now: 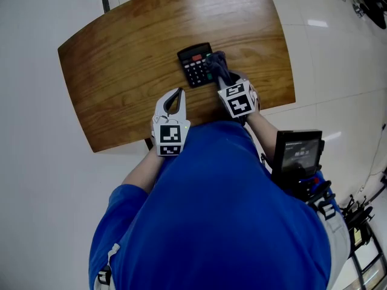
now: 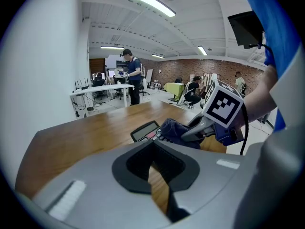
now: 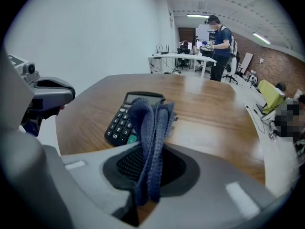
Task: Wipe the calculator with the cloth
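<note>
- The right gripper (image 3: pixel 148 174) has its jaws pinched on one folded dark blue knitted cloth (image 3: pixel 151 123). The cloth stands up between them, and its free end leans forward over the calculator's right side.
- The cloth seems to touch the keys there, though the fold hides the contact itself.
- The left gripper (image 2: pixel 155 171) has its jaws pressed together at the tips with nothing between them. Only a narrow slit of wood shows through the dark padded hollow.
- There is one black rectangular calculator (image 3: pixel 125 120), with dark keys, a teal key at its near corner and a grey display at its far end. It lies flat on the desk, right of the middle and closer to the near edge than to the far one.
- The two grippers, each carrying a cube with square markers, sit side by side. The right one is at the calculator. The left one is over the desk's near edge, apart from the calculator and the cloth.
- One curved brown wooden desk (image 1: pixel 121 71) carries the calculator.
- The person's blue shirt (image 1: pixel 224 216) fills the lower part of the head view, with a black screen device (image 1: pixel 298 153) at the right hip.
</note>
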A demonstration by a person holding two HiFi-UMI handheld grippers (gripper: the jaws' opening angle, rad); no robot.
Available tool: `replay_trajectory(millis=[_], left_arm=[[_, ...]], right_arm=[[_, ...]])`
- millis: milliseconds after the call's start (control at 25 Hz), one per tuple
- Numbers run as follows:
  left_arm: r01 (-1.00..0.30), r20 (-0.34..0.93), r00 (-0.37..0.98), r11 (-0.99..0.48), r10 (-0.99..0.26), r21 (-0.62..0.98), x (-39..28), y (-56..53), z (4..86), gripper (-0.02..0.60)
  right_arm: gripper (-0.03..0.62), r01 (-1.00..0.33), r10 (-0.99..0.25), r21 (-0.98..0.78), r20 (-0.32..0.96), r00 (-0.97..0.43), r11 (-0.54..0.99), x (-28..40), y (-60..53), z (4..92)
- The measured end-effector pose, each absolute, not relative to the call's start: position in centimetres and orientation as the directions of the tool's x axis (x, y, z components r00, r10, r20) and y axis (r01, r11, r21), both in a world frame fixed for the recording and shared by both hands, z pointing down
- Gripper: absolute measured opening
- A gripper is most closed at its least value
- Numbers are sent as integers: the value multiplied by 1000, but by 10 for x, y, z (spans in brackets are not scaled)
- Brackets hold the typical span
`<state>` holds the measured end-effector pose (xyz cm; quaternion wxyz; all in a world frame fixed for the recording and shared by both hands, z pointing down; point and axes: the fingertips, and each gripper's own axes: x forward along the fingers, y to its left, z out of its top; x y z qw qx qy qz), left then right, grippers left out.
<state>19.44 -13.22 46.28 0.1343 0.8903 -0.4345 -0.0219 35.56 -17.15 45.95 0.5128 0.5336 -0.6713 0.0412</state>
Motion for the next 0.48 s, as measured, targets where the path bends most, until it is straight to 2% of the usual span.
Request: replay_trajectory(millis=[480], left_arm=[[-740,107,657,-612,-746,279,195,-143,467,6]], right_arm=[[72,-795,-716,444,698,17,414,327,-168,445]])
